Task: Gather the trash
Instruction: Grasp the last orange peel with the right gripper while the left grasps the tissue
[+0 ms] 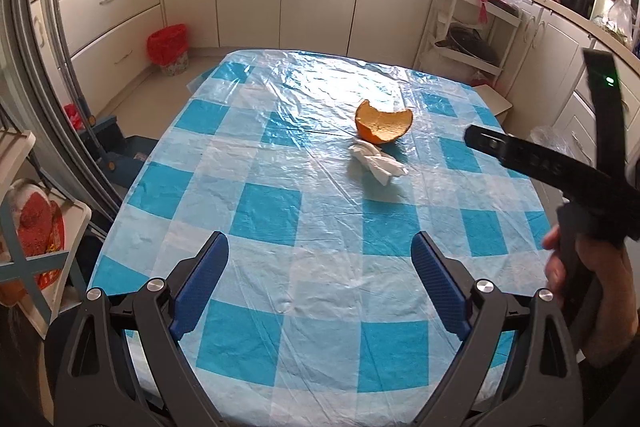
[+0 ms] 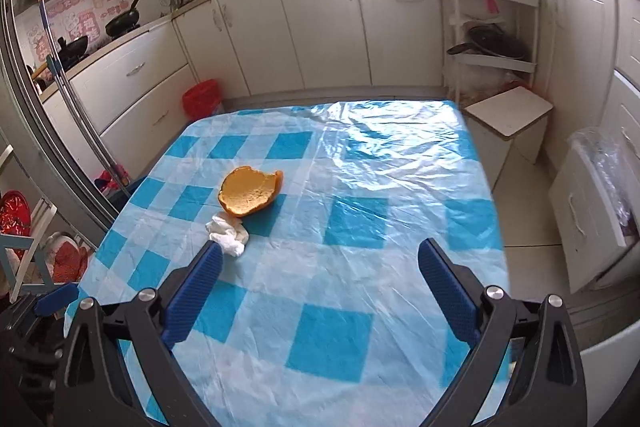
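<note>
Both grippers, left gripper [image 1: 320,283] and right gripper [image 2: 320,287], hang open above the table [image 2: 360,307]; mid-table, crumpled tissue [image 2: 227,233] touches orange peel [image 2: 250,191], both light; pinch the peel's stiffer rim

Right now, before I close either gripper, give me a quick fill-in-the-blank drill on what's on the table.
1. The piece of fruit trash on the checked tablecloth is an ____ peel.
2. The crumpled tissue beside the peel is ____ in colour.
3. Both the left gripper and the right gripper are ____, holding nothing.
4. The bin on the floor by the cabinets has a ____ liner.

Missing words: orange; white; open; red
</note>
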Tool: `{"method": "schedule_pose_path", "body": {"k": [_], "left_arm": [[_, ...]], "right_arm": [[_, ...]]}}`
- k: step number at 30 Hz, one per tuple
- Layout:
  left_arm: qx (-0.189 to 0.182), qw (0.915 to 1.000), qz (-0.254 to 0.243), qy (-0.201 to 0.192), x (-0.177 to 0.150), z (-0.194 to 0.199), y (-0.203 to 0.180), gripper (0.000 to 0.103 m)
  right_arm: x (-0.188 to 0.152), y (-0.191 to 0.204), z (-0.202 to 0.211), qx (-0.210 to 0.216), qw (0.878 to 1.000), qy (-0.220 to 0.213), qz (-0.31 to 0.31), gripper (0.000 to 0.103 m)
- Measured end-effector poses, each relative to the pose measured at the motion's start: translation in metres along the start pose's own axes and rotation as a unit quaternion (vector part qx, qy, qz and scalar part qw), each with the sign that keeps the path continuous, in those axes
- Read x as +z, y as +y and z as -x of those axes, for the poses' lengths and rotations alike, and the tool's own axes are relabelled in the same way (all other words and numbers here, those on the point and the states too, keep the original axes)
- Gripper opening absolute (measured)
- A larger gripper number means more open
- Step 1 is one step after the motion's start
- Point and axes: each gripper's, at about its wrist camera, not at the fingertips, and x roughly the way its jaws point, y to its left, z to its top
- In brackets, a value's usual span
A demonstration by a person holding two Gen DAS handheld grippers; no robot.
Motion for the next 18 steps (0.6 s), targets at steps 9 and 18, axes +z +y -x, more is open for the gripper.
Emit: {"method": "schedule_pose_path", "body": {"k": [9, 18], "left_arm": [[-0.002, 0.9998, 0.017, 0.005, 0.023, -0.029, 0.022, 0.089], [-0.029, 0.9994, -0.007, 0.018, 0.053, -0.081, -0.009, 0.089]], "right_arm": [[0.034, 0.022, -0.12, 0.019, 0.996, 0.088, -0.016, 0.065], [0.045, 0.007, -0.1, 0.019, 0.997, 0.077, -0.018, 0.006]]}}
